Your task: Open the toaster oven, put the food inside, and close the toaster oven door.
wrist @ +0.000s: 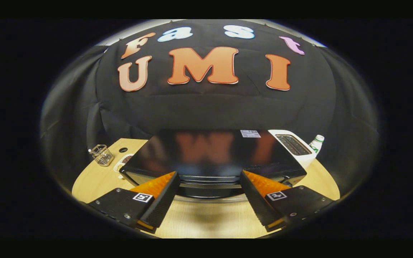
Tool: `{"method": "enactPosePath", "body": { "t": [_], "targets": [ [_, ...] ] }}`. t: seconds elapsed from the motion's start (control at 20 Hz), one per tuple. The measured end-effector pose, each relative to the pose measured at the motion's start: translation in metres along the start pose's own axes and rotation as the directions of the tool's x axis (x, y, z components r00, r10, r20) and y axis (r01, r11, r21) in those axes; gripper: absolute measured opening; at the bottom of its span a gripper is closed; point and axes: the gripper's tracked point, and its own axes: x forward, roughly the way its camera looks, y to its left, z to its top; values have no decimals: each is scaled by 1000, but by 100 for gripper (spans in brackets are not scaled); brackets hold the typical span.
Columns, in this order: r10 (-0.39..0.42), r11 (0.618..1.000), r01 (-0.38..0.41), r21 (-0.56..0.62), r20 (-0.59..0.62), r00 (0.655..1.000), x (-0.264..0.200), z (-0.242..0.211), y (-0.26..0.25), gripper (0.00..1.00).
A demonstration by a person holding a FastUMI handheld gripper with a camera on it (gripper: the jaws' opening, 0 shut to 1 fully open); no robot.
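We see a light wood table (95, 182) w/ black cloth wall behind. Oven (212, 152) sits just ahead of our gripper (210, 176), fingers spread, nothing between them. White sticker (250, 133) on oven top, too blurred to read. Wire basket (102, 154) left; white toaster (294, 146) & bottle (317, 142) right.
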Motion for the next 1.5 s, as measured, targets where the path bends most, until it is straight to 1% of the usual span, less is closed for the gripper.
{"method": "enactPosePath", "body": {
  "t": [0.1,0.25,0.45,0.65,0.8,1.05,1.1,1.15,1.2,1.3,1.5],
  "targets": [
    [-7,1000,7,-14,9,1000,0,0,0,99],
    [-24,1000,24,-4,19,1000,-2,0,-2,99],
    [-27,1000,27,-13,18,999,-10,-6,-1,100],
    [-29,999,29,-24,9,1000,-36,-26,-3,100],
    [-34,999,34,-33,-7,999,-47,-37,-3,100],
    [-40,998,38,-52,-31,999,-69,-66,-2,100],
    [-41,998,39,-39,-51,998,-72,-77,-4,100],
    [-38,999,40,22,-85,996,-77,-90,-4,100],
    [-38,998,42,51,-85,996,-80,-93,-5,100],
    [-31,999,32,12,-96,995,-83,-105,-6,98],
    [-34,999,35,4,-183,983,-90,-144,-8,98]
  ]
}}
